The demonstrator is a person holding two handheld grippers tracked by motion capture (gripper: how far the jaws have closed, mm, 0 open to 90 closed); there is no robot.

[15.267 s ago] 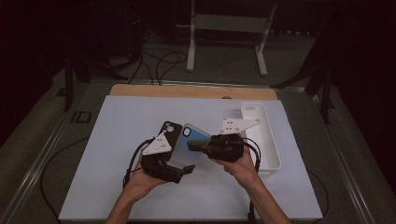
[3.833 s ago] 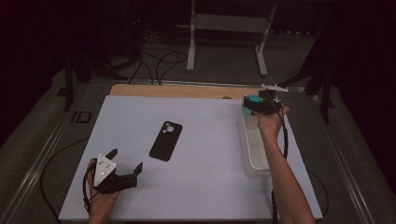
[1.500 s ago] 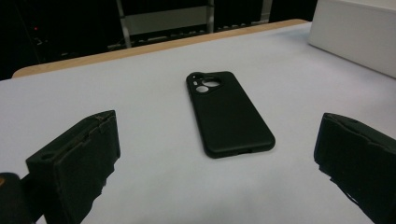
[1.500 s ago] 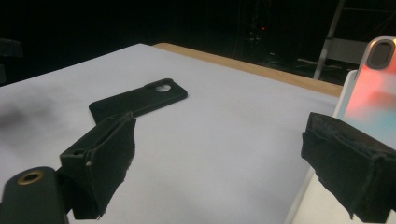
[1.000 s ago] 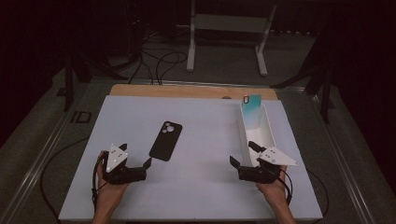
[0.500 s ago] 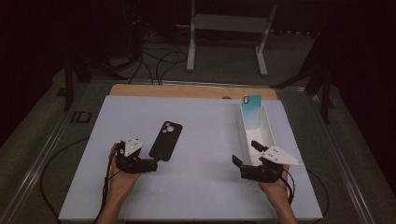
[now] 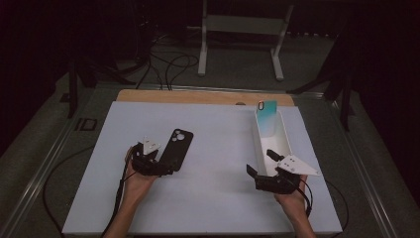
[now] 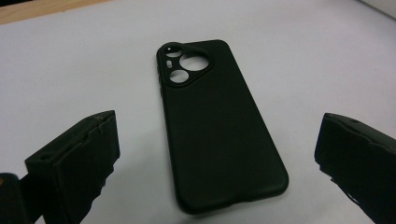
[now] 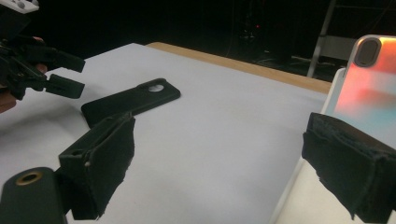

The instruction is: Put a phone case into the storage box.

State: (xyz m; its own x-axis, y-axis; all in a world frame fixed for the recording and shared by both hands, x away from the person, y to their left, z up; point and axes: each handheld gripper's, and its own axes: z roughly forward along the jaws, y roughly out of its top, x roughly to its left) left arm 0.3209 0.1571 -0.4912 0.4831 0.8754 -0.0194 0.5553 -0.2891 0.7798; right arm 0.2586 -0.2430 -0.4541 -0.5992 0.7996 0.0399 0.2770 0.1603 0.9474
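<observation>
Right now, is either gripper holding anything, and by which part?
Nothing is held. The left gripper is open with its jaws either side of the black phone case, which lies flat on the table, untouched. The right gripper is open and empty beside the white tray.

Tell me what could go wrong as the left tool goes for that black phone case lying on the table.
The black phone case lies flat on the white table, so the open left tool may slide off its thin edges or just push it along the smooth surface. Its jaws stand wide on either side of the near end; closing off-centre could pivot the case. The phone leans upright in the white bin, apart from the open right tool; a bump to the bin might tip it.
</observation>
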